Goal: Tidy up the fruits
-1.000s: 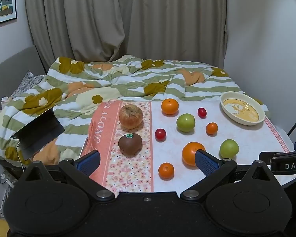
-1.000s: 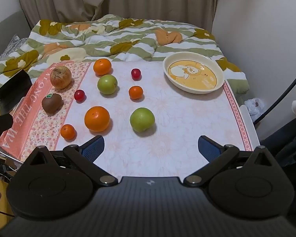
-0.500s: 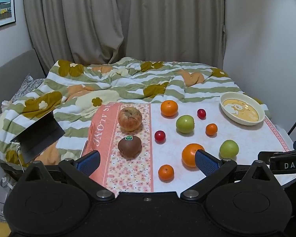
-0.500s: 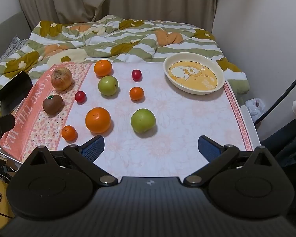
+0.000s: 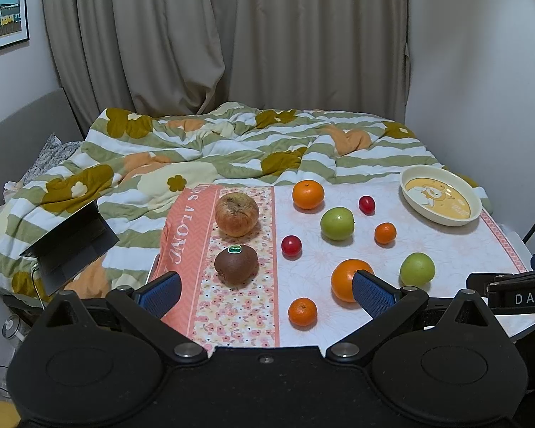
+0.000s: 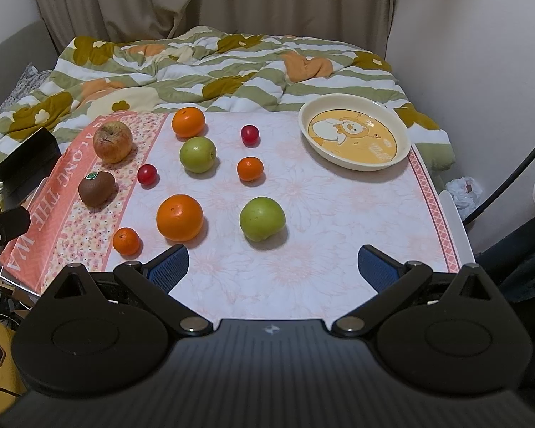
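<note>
Nearby, left of the cream cartoon-printed shallow bowl (image 6: 355,137), which holds nothing, oranges, green apples (image 6: 262,218), red cherry tomatoes, a brown kiwi (image 6: 96,188) and a wrinkled apple lie scattered on the cloth-covered surface (image 6: 339,214). Both grippers' fingers (image 5: 371,292) (image 6: 378,267) are spread, empty. Since before, the left view has tilted up slightly.

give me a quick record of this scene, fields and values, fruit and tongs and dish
oranges: four, two big, two small, all on the table
green apples: two, e.g.
red fruits: two small, e.g.
on pink strip: wrinkled apple, kiwi
dish: empty, far right
left tongs: open, holding nothing
right tongs: open, holding nothing
</note>
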Tool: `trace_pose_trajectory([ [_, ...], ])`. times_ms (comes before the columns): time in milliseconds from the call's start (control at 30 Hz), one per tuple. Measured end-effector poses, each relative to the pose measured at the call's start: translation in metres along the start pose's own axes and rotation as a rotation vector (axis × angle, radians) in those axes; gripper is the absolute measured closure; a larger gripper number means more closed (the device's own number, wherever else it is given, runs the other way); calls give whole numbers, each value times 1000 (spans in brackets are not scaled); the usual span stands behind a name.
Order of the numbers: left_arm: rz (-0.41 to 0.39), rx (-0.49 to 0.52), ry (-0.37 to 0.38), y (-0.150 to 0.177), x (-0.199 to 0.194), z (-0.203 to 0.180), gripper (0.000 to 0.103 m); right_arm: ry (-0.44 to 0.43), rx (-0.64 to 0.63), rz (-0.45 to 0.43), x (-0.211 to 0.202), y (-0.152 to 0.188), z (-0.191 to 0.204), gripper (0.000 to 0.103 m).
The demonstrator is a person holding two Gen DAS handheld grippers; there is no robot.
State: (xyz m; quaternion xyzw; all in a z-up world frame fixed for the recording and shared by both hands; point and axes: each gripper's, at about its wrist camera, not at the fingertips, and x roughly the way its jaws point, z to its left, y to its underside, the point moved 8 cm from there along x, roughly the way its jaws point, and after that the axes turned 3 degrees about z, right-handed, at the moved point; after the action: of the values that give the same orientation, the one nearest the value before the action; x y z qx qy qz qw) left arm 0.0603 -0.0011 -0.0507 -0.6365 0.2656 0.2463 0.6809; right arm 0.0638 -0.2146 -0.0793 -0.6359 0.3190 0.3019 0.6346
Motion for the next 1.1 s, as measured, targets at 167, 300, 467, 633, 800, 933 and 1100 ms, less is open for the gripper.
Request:
trace_pose_trajectory([
  [167,3,-1,2,0,2,0,0,-1,3,1,1,-1,0,0],
  [300,3,0,0,1,2,0,0,-2,2,2,1,-1,0,0],
  [467,4,0,-2,0,3,1,0,-4,3,2,1,-1,0,0],
  [633,5,1,-1,0,4,1,0,-5,3,1,1,0,2,0],
  [800,4,0,-2,0,4,1,0,-5,3,1,1,0,0,0],
  [933,4,0,-2,-1,4,0,0,-6,3,-2,0,-1,2,0],
  [1100,4,2,-1,-1,4,1,0,-8,3,-5,-1,-2,5,0],
])
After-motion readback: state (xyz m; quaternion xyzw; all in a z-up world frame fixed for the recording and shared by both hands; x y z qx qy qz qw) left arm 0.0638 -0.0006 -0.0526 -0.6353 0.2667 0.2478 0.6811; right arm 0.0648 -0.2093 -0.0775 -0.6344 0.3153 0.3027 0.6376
